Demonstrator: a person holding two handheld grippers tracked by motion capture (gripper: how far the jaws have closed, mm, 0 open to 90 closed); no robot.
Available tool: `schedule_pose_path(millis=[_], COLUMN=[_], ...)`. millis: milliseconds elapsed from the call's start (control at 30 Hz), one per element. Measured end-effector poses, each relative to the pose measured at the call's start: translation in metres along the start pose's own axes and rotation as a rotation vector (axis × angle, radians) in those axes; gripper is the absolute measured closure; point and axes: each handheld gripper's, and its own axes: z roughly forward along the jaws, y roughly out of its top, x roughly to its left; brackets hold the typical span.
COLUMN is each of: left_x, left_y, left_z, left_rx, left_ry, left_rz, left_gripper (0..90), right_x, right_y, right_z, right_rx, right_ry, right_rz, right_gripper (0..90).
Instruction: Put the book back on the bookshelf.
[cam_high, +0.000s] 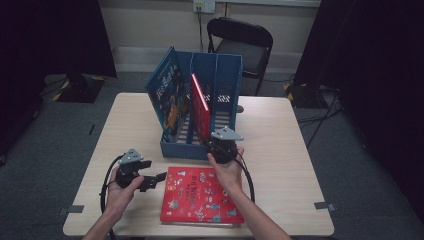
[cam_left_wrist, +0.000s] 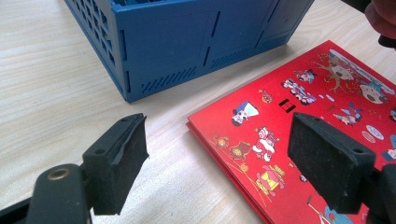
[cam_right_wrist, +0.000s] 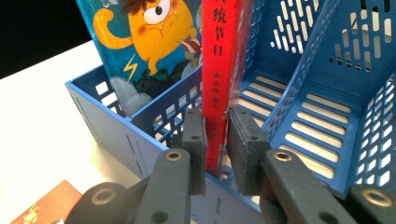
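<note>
Right gripper view: red book (cam_right_wrist: 218, 88) spine reads 统节日.

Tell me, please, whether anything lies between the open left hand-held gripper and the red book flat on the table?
Nothing visible does. The left hand-held gripper hangs open just over the flat red book, with only bare table under its other jaw. The blue rack stands farther off.
</note>
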Motion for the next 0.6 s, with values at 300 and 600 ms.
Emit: schedule_pose_path(millis=[300, 600], left_x=[0.001, 0.001], left_y=[0.0, 0.0], left_z=[-0.001, -0.001], left_rx=[-0.006, -0.004], left_ry=[0.0, 0.0], left_rz=[-0.007, -0.005], left_gripper=[19.6, 19.6], right_x=[0.006, 0.009], right_y=[0.006, 0.017], right_z=[0.011, 0.018], right_rx=[-0.004, -0.01], right_ry=[0.002, -0.003], right_rz=[0.01, 0.022], right_gripper=[74.8, 72.2])
